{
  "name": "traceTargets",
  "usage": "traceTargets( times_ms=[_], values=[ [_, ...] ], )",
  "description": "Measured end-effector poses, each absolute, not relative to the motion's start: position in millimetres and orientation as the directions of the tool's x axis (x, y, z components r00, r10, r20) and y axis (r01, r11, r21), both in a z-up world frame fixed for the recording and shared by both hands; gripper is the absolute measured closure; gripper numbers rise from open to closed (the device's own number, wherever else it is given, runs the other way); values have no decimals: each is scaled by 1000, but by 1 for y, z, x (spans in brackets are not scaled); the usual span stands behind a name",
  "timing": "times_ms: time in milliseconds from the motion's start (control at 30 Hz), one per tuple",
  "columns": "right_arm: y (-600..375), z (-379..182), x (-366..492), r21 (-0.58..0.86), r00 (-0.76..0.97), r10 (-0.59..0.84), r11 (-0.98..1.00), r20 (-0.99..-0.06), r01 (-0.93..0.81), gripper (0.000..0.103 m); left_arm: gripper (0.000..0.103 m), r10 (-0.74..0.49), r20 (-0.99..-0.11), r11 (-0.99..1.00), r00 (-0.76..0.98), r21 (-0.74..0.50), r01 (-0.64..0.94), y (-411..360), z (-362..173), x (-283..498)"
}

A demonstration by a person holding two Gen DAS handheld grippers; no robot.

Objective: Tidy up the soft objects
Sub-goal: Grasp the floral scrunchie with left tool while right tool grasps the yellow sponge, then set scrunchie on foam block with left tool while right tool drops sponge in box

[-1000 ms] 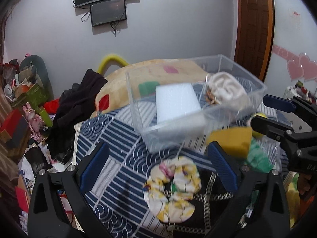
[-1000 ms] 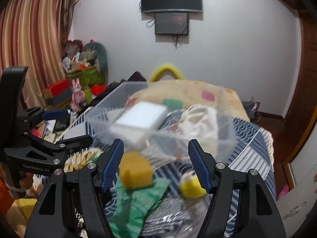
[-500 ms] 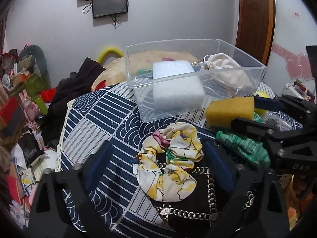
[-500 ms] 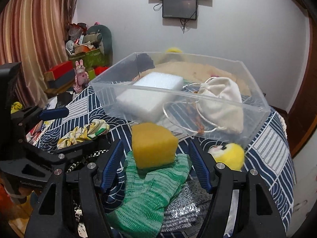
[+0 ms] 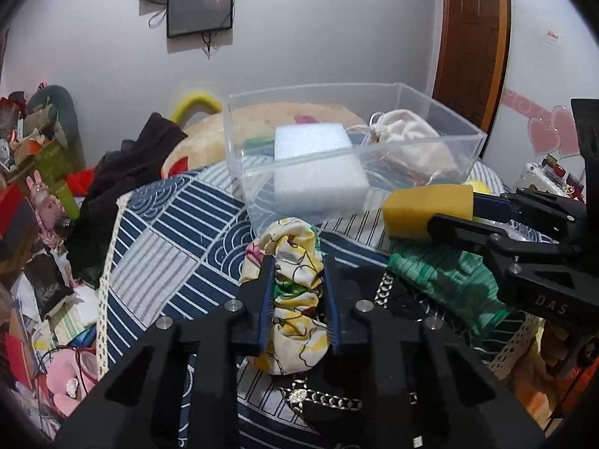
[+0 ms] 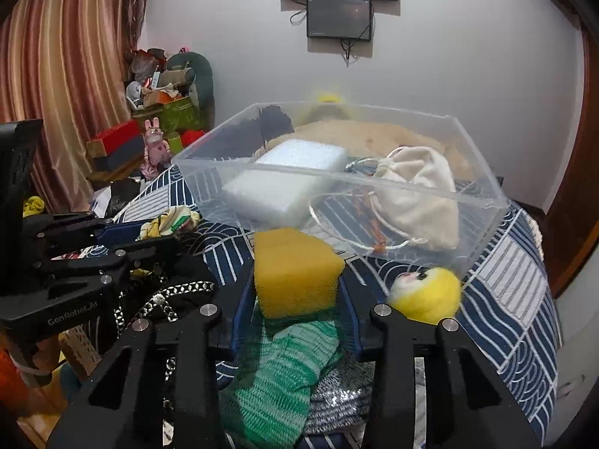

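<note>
Bed (image 5: 179,232) under a navy-and-white patterned cover. Directly on it: clear plastic bin (image 5: 464,146), floral scrunchie (image 5: 295,262), green knit cloth (image 6: 277,374) beneath a yellow sponge (image 6: 295,273), yellow plush toy (image 6: 430,292), black chain-trimmed fabric (image 6: 176,295).

Bin (image 5: 441,142) sits at the back of the bed (image 5: 179,232), foam block (image 5: 318,164) inside on the left, drawstring pouch (image 6: 419,191) inside on the right. Before the bin: scrunchie (image 5: 295,262) left, sponge (image 6: 295,273) on the knitted cloth (image 6: 284,381) right, plush toy (image 6: 426,292) rightmost.

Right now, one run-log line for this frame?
left hand-held gripper: shut on scrunchie | right hand-held gripper: shut on yellow sponge | clear bin: foam block, pouch
</note>
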State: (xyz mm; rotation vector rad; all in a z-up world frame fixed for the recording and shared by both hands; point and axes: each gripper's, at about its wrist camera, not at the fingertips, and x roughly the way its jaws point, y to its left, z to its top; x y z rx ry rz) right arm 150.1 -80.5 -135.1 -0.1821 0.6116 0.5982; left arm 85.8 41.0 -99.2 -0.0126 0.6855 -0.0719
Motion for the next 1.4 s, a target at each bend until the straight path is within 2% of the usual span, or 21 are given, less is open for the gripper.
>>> traceTargets(
  times_ms=[467,833,1233,1400],
  values=[
    [-109,-94,132,-2,761,458,856,-459,-517,66,80,-102,-517,995,850,-61,83,41,-54,70],
    [-115,-67,147,3,821,430,886,-375,-463,66,80,-85,-418,996,905,-62,64,43,-20,98],
    [-99,-67,188,2,834,397,903,-383,-429,66,80,-57,-438,998,897,-55,36,44,-19,151],
    [-88,-77,202,-9,815,396,897,-423,-441,66,80,-67,-490,997,869,-65,41,43,-34,176]
  ],
)
